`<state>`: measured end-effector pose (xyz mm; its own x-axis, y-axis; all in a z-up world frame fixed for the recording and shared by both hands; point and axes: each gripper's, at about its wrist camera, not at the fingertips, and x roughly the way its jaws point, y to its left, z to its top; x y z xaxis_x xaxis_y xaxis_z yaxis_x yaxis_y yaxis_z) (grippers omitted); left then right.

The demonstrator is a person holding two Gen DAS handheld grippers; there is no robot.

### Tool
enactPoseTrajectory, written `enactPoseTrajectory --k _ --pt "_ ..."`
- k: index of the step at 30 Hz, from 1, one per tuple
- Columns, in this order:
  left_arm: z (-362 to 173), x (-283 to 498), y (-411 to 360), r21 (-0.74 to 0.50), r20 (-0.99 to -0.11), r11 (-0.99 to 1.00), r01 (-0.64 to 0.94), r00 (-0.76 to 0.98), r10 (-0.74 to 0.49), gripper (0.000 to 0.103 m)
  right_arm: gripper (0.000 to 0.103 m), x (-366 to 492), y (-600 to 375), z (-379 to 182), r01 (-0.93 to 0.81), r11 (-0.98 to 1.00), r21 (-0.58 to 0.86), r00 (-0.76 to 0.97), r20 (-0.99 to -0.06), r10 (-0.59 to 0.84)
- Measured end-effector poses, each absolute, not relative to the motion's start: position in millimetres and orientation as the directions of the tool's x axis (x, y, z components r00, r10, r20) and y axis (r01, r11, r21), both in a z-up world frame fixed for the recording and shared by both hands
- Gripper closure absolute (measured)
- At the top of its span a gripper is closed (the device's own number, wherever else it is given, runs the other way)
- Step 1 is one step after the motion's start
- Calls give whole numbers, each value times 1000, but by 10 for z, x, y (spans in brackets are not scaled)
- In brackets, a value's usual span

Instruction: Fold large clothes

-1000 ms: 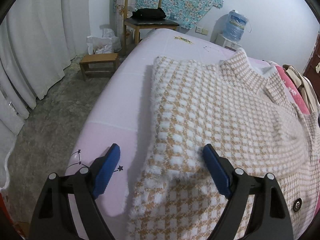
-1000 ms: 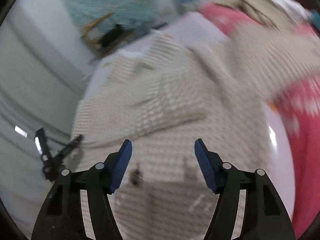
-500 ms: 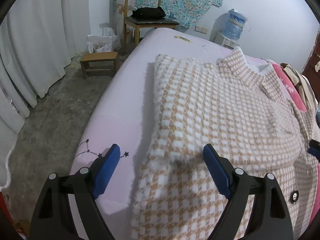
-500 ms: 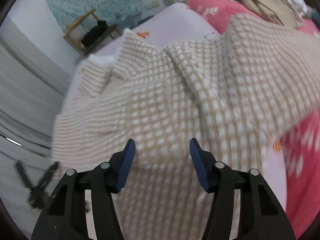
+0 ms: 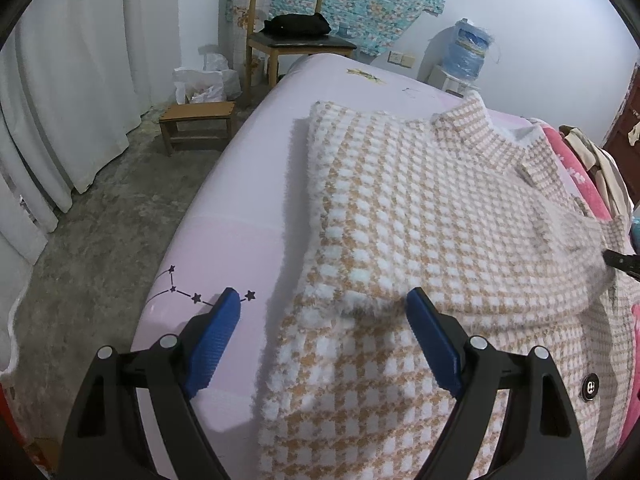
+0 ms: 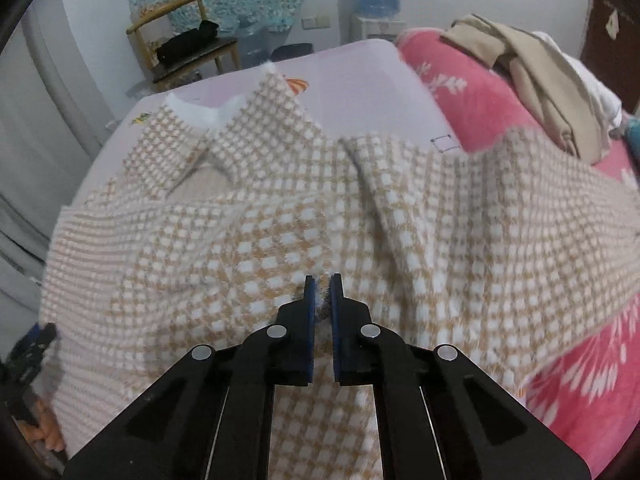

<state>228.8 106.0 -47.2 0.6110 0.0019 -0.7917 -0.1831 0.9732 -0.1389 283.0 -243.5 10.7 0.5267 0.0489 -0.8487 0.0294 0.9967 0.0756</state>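
A fluffy tan-and-white checked coat (image 5: 420, 220) lies spread on the pale pink bed (image 5: 240, 200), collar toward the far end and one sleeve folded across its front. My left gripper (image 5: 323, 294) hovers open just above the near cuff edge of that sleeve, its pads clear of the cloth. In the right wrist view the coat (image 6: 280, 232) fills the middle, and my right gripper (image 6: 322, 280) is shut on a pinch of its fuzzy fabric. The right gripper's black tip (image 5: 622, 260) also shows at the coat's right edge in the left wrist view.
A pink flowered blanket (image 6: 480, 92) with beige clothes (image 6: 540, 80) piled on it lies along the bed's right side. Left of the bed are bare concrete floor, a small wooden stool (image 5: 196, 116), a wooden chair (image 5: 288, 40) and white curtains (image 5: 60, 100).
My right gripper swung across the coat and its jaws went from wide apart to pinched on the fabric. The left gripper stayed open and hardly moved.
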Motion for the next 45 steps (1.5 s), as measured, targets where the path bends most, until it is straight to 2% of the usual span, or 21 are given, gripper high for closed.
enactPoseTrajectory --k 7,13,16,21,25,28,31,34,38,42,44,45 --pt "-416 2211 1073 -156 -786 977 -145 617 -34 20 98 2961 -2441 -72 66 994 83 516 -856 37" --pt "-42 2116 1072 -189 -726 980 -60 681 -98 20 97 2976 -2422 6 53 998 17 541 -841 -15" --pt "127 2174 1032 -243 -703 970 9 687 -183 24 89 3040 -2421 -125 34 999 -24 511 -859 -39" --pt "200 2432 931 -309 -697 946 103 652 -299 29 72 2901 -2476 196 49 999 -8 593 -804 -36" --pt "3 2773 820 -328 -747 935 139 568 -346 30 72 2898 -2305 256 -75 995 60 601 -793 94" --pt "-256 3054 804 -301 -799 949 95 518 -305 31 72 3008 -2151 93 -136 989 63 561 -818 129" --pt "-344 3146 796 -268 -799 959 93 535 -275 33 70 3159 -2180 -152 -117 990 84 523 -842 133" --pt "-320 3155 722 -222 -814 969 111 525 -247 33 70 3189 -2272 -125 -91 986 141 511 -843 168" --pt "-126 3251 740 -217 -776 966 140 576 -258 33 66 3201 -2195 61 -126 978 168 524 -826 209" --pt "-212 3612 858 -233 -808 970 64 542 -230 32 59 3369 -2090 19 -135 980 146 530 -825 196" --pt "-389 3777 926 -225 -842 974 15 500 -202 32 58 3470 -2084 -118 -112 982 149 508 -841 186" --pt "-363 3745 940 -222 -831 975 22 519 -201 32 58 3473 -2084 -130 -114 982 150 521 -833 188"
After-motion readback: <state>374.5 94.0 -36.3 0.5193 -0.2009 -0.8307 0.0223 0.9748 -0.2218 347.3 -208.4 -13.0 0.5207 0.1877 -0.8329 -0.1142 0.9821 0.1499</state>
